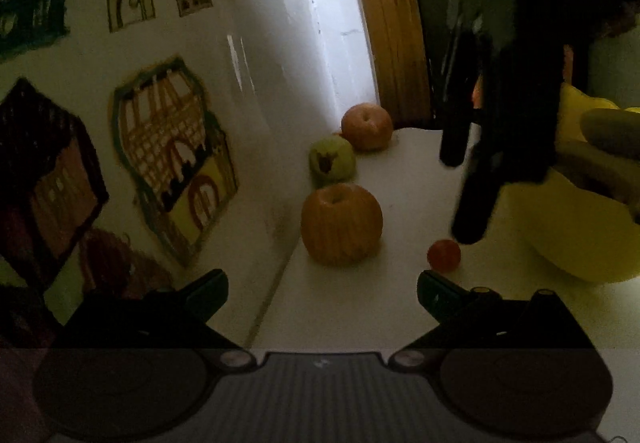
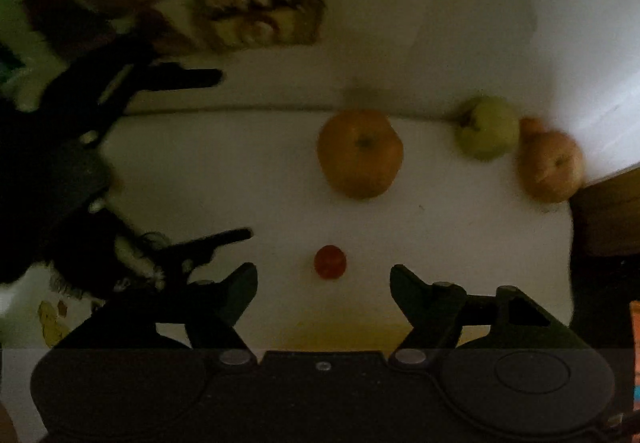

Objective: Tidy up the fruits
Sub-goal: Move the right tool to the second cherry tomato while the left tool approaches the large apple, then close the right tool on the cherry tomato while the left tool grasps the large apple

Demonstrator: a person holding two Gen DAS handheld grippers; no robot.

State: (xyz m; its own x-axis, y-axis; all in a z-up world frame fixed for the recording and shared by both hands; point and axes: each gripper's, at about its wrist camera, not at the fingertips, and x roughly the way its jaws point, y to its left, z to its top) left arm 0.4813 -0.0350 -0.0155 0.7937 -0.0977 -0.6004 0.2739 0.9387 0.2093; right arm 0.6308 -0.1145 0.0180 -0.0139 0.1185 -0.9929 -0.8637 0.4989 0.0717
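While the small red fruit [image 2: 330, 262] lies on the white counter [image 2: 240, 179] just ahead of the right gripper [image 2: 324, 283], centred between its spread, empty jaws, the left gripper [image 1: 322, 289], also released, sits farther off.

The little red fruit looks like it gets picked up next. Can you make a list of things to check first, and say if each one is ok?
1. Right gripper open: ok, jaws spread wide with nothing between them.
2. Little red fruit lined up: ok, it sits on the table just ahead of the gap between the jaws.
3. Space around it: ok, the big orange apple lies apart from it.
4. Left gripper out of the way: ok, open and empty, though close by.
5. Yellow bowl ready: cannot tell, its inside is not visible.
6. Clear view: not ok, the pictures are dark and blurry.
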